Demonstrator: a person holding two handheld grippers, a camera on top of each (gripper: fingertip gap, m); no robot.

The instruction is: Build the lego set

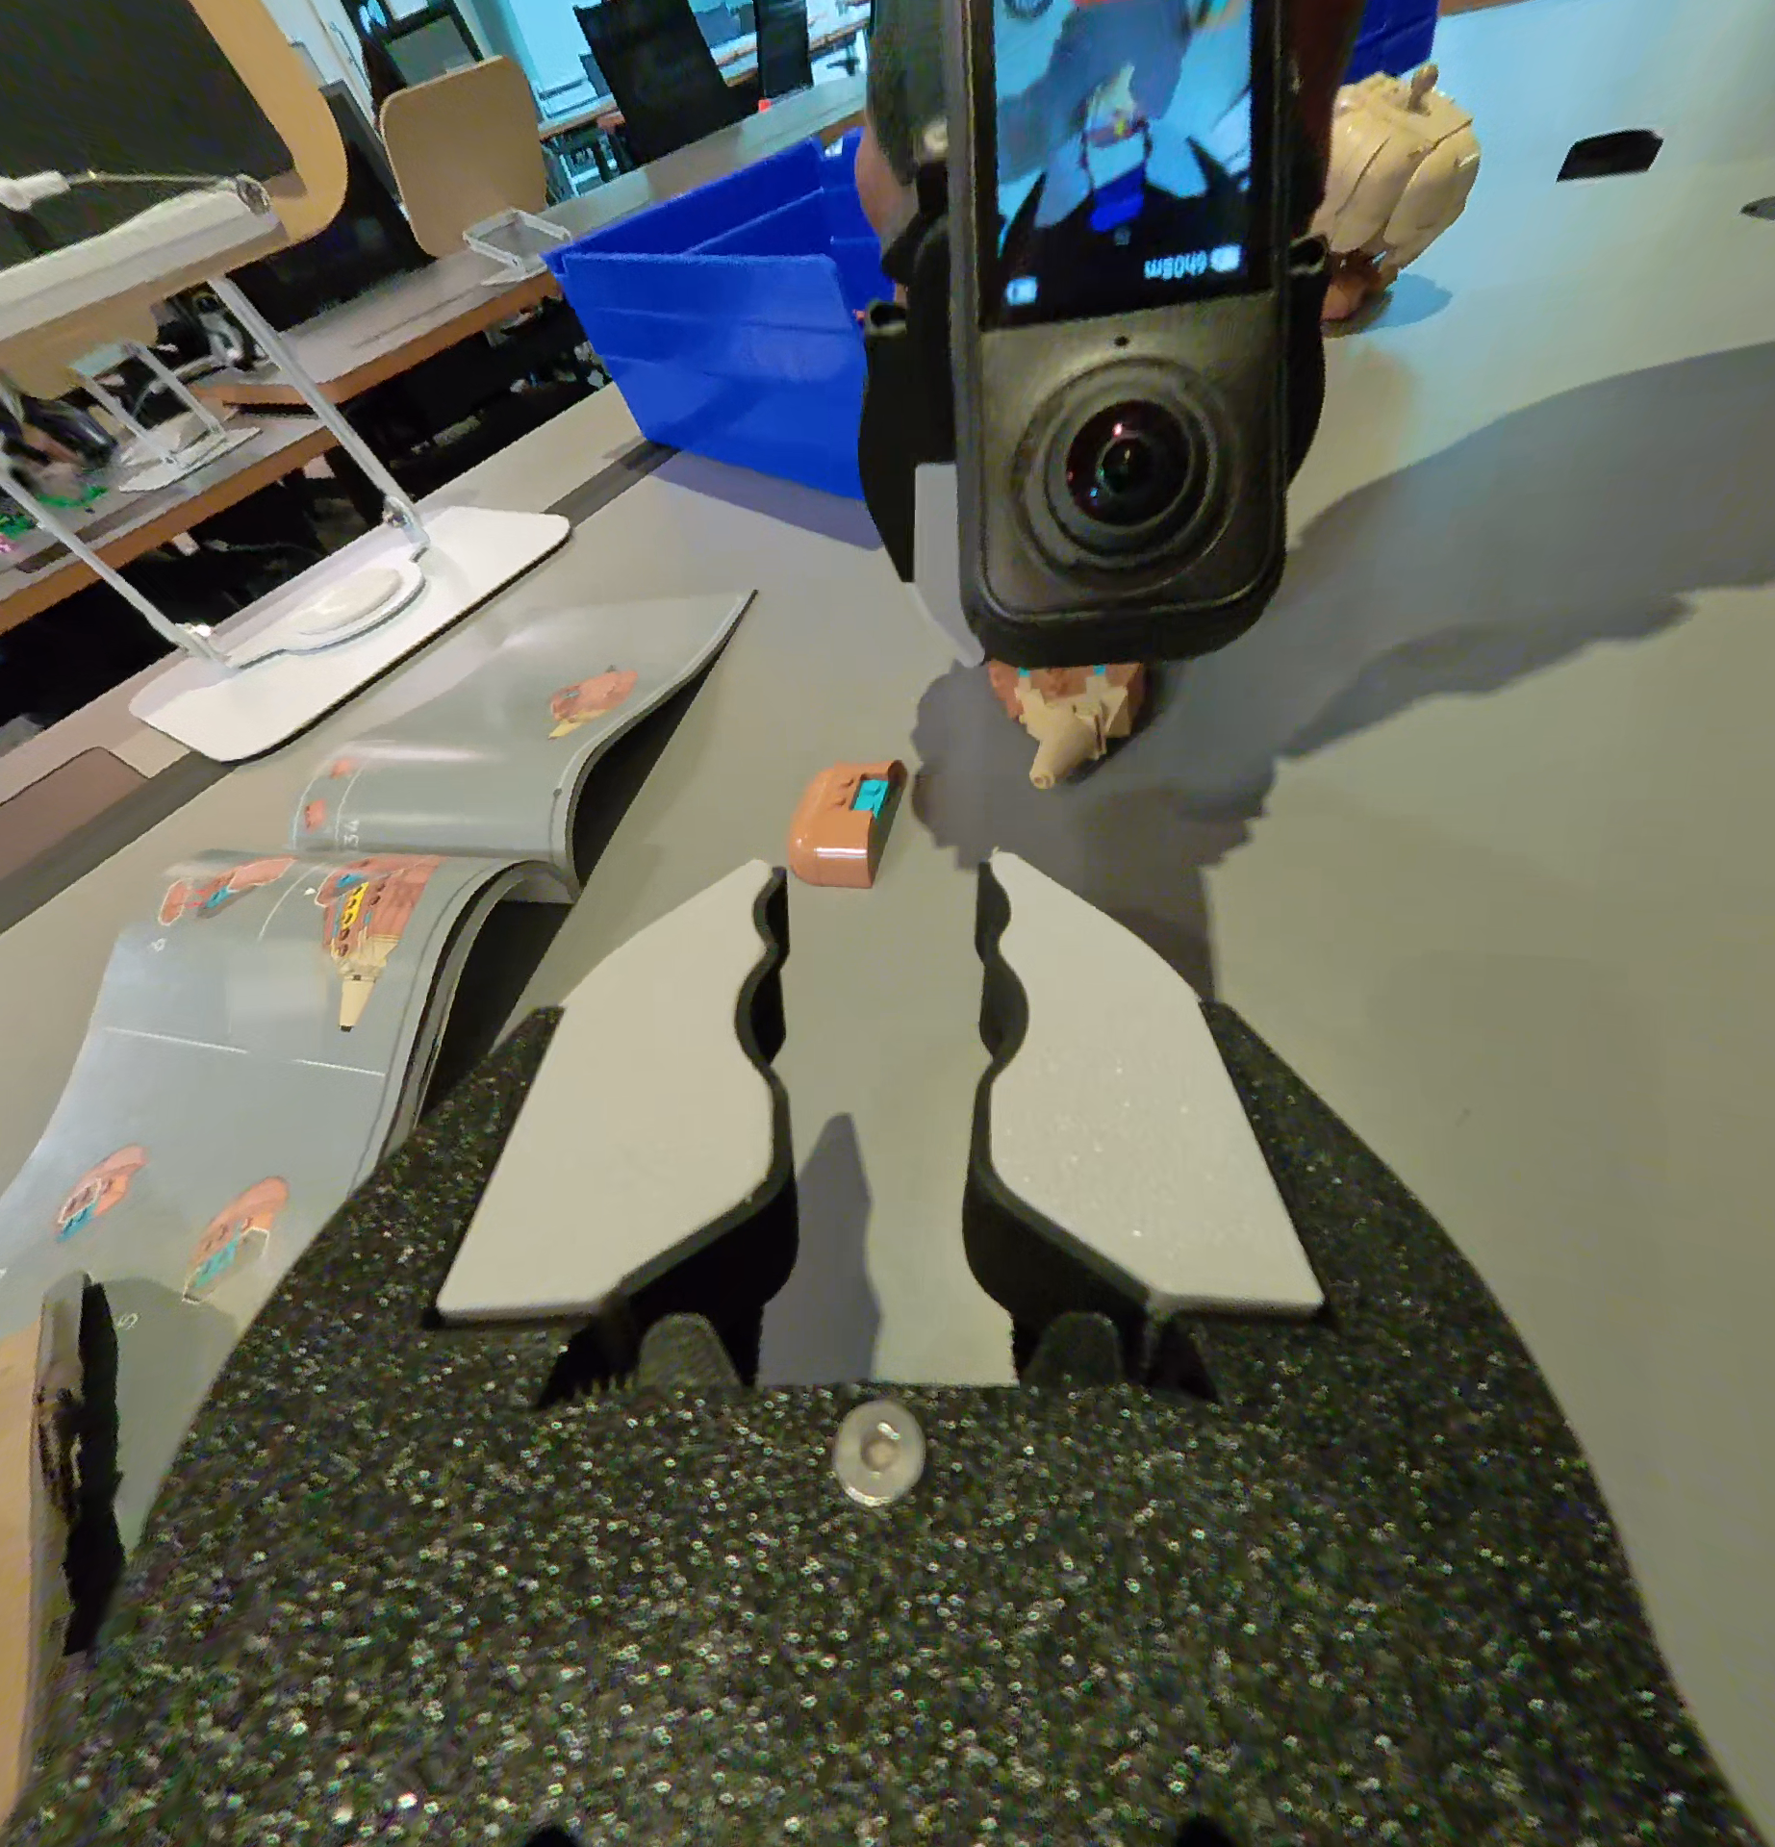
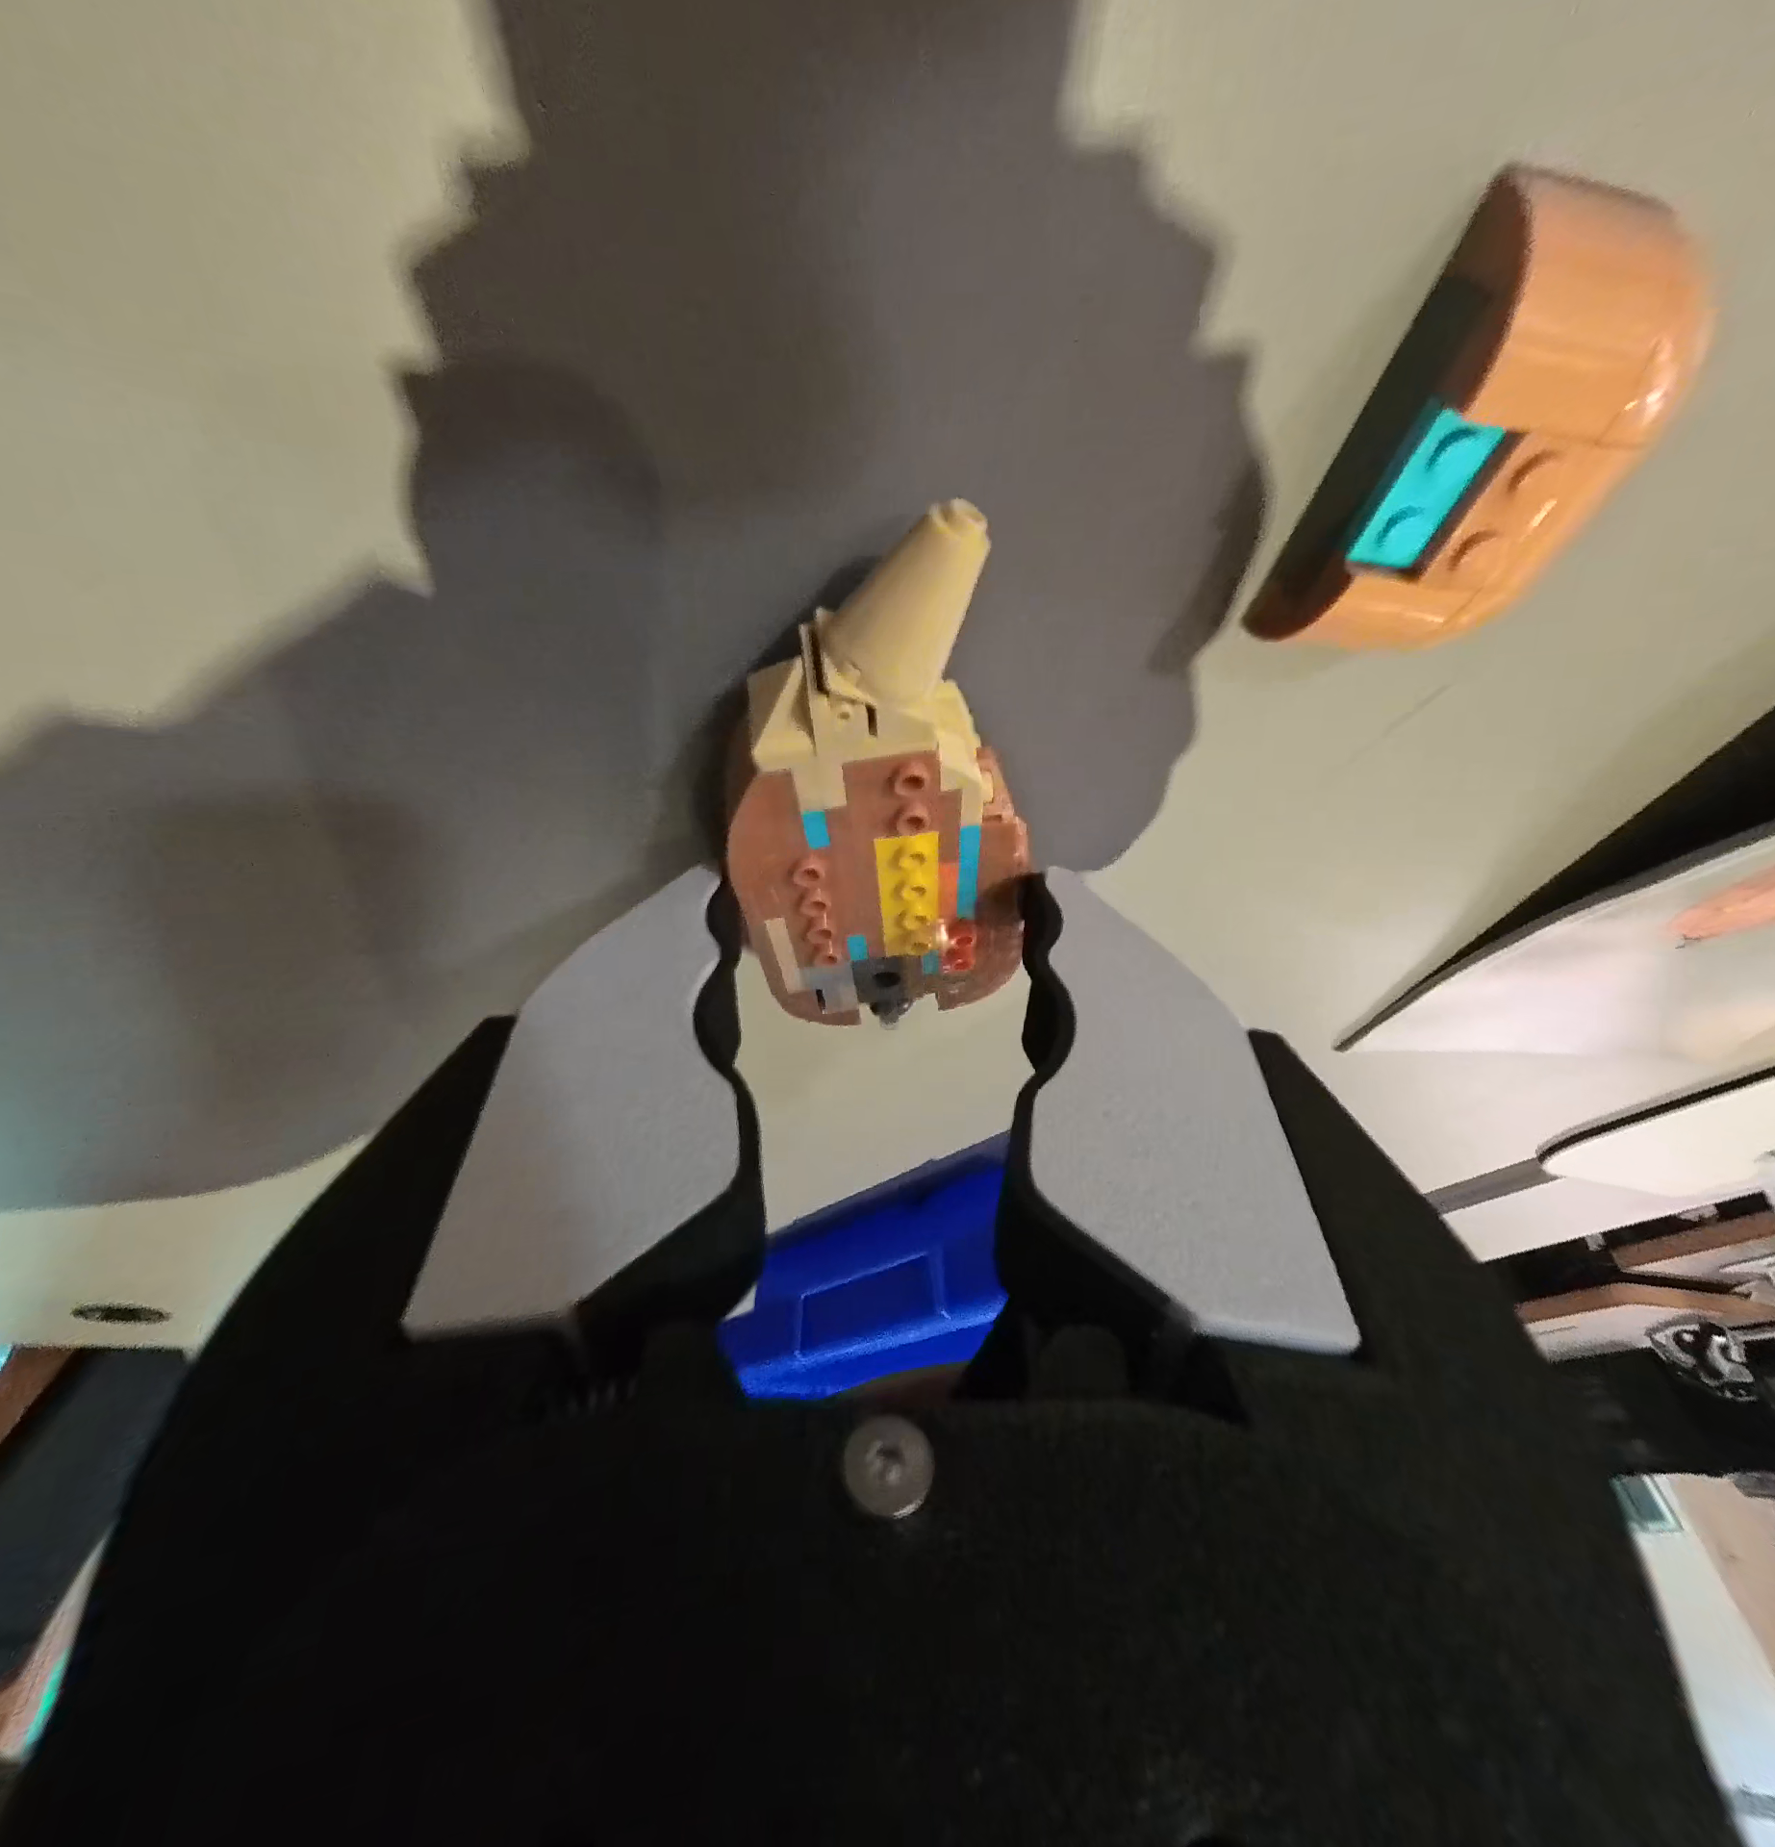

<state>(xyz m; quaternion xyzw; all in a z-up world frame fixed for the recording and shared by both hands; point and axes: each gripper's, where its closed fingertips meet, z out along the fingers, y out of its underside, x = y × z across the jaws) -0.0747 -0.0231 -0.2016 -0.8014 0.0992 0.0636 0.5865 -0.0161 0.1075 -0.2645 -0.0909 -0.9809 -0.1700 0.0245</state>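
A brown and tan lego assembly (image 2: 868,860) with a tan cone tip, a yellow strip and teal bits sits between my right gripper's (image 2: 878,895) fingertips. The jaws straddle it and touch both its sides, close to the table. In the left wrist view the assembly (image 1: 1068,715) shows under the right gripper's camera (image 1: 1113,400). An orange rounded lego piece (image 1: 848,825) with a teal brick lies on the grey table, just ahead of my left gripper (image 1: 883,880), which is open and empty. That piece also shows in the right wrist view (image 2: 1523,420).
An open instruction booklet (image 1: 383,900) lies left of the left gripper. A white stand base (image 1: 363,620) is behind it. Blue bins (image 1: 733,320) stand at the back. A tan lego model (image 1: 1393,180) sits at the far right. A torn paper bag (image 1: 23,1499) is at the lower left. About 8 cm separates my left fingertips from the orange rounded lego piece (image 1: 848,825). The right camera catches it too, in the right wrist view (image 2: 1538,404).
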